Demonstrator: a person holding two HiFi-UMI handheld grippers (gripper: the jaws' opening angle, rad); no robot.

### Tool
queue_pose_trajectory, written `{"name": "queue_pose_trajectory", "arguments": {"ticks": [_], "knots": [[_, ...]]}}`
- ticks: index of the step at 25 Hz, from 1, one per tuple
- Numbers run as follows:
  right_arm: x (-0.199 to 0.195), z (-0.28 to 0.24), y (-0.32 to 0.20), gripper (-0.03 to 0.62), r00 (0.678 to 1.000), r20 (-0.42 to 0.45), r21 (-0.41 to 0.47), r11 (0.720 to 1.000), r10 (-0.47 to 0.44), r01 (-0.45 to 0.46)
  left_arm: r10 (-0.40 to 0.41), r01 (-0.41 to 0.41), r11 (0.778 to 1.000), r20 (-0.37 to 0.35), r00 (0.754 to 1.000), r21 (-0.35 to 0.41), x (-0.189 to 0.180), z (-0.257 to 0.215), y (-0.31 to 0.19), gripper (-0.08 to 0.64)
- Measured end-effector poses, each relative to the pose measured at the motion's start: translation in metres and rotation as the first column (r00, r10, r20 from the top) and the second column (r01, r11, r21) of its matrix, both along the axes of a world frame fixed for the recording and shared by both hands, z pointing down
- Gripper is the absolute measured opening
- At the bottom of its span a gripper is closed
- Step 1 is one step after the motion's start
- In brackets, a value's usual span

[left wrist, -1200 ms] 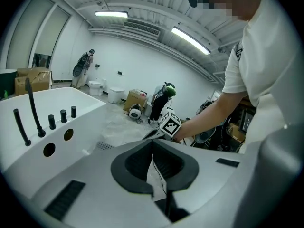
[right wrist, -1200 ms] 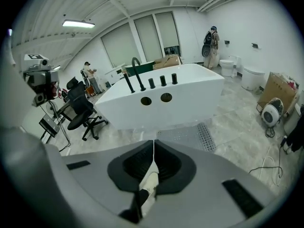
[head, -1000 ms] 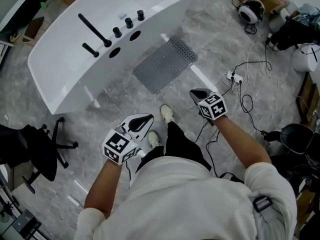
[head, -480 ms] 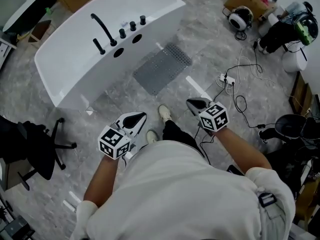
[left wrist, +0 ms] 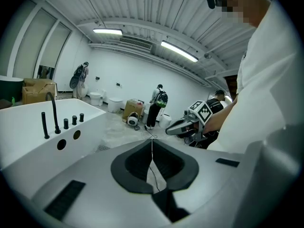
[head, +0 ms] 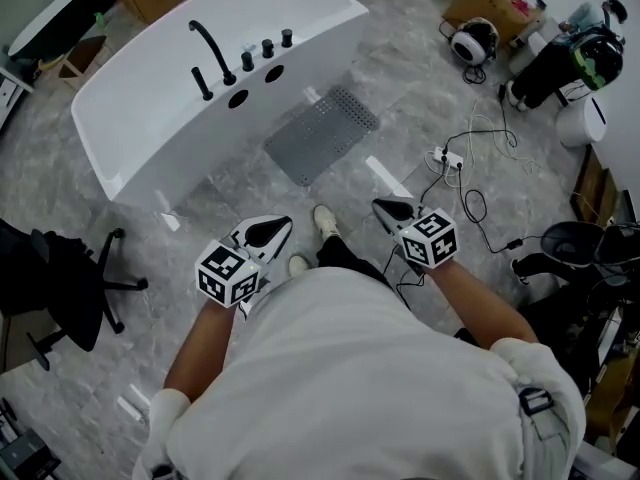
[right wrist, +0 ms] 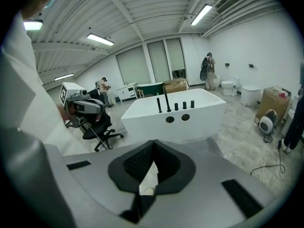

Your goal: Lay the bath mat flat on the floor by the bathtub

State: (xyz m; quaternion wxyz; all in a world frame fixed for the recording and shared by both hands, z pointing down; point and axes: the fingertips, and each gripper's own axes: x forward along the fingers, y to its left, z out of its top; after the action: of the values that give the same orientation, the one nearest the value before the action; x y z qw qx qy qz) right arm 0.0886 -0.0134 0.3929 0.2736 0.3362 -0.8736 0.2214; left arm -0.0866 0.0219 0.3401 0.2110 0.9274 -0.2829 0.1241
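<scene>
The grey perforated rubber bath mat [head: 322,135] lies flat on the grey marbled floor [head: 420,78], just beside the long side of the white freestanding bathtub [head: 130,118] with black taps, and well apart from both tools. In the right gripper view only a corner of the mat shows, the rest cut off by the gripper's own grey body.

The left gripper [head: 281,225] is clenched on nothing; its dark pads meet in a thin seam, with only floor and a cable behind them. The right gripper [head: 381,206] is likewise closed at the tips and empty, a pale slit of floor showing lower down between its pads. Both hover at waist height over the floor.

The person's white shirt [head: 350,388] hides the legs and the floor beneath; one white shoe [head: 326,222] peeks out. A black office chair [head: 70,288] stands at the left, partly out of frame. A white power strip [head: 443,156] with tangled cables lies at the right.
</scene>
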Motion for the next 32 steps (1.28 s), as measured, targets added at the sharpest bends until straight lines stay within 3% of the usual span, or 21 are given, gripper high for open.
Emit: {"name": "queue_pose_trajectory", "arguments": {"ticks": [17, 32], "knots": [[-0.023, -0.010, 0.024, 0.009, 0.999, 0.013, 0.045, 0.998, -0.037, 0.036, -0.028, 0.028, 0.999, -0.006, 1.000, 0.020, -0.021, -0.005, 0.026, 0.018], [0.001, -0.011, 0.044, 0.008, 0.999, 0.001, 0.058, 0.997, -0.041, 0.041, -0.020, 0.021, 1.000, -0.018, 1.000, 0.015, 0.003, -0.001, 0.040, 0.018]]}}
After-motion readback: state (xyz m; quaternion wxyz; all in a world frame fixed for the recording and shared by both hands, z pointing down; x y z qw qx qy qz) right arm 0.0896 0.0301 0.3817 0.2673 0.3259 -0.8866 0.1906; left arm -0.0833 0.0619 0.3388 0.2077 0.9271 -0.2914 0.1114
